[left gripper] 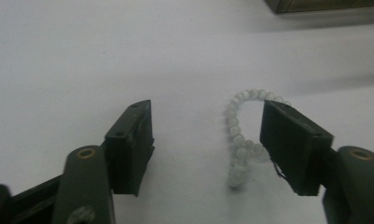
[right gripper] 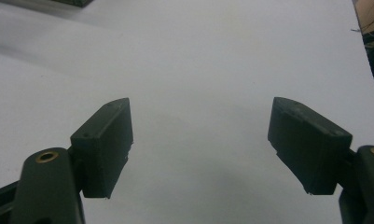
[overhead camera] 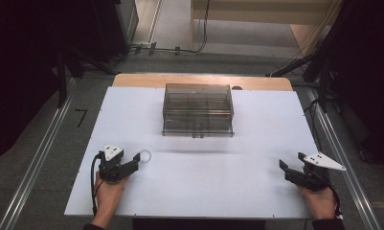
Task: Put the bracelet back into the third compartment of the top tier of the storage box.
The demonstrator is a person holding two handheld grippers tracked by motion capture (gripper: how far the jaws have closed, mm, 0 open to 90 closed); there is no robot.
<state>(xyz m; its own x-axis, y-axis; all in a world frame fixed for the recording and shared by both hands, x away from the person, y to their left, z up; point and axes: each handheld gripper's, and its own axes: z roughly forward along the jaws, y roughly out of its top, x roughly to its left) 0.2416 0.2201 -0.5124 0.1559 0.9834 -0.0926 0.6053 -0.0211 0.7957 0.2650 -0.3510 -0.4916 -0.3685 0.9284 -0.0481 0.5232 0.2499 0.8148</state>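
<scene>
Bead bracelet (left gripper: 243,135) between left tongs (left gripper: 208,140), against one pad

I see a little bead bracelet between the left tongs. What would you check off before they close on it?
1. Bead bracelet lies between the jaws of the left tongs: ok, though it sits close against one jaw, off-centre.
2. Both pads pressing on the beads: not ok; a wide gap remains at the other jaw.
3. Bracelet flat on the white table, nothing tangled in it: ok.
4. Right tongs open, with nothing between them, out of the way: ok.
5. Clear compartment box lid open for a drop: cannot tell.
</scene>
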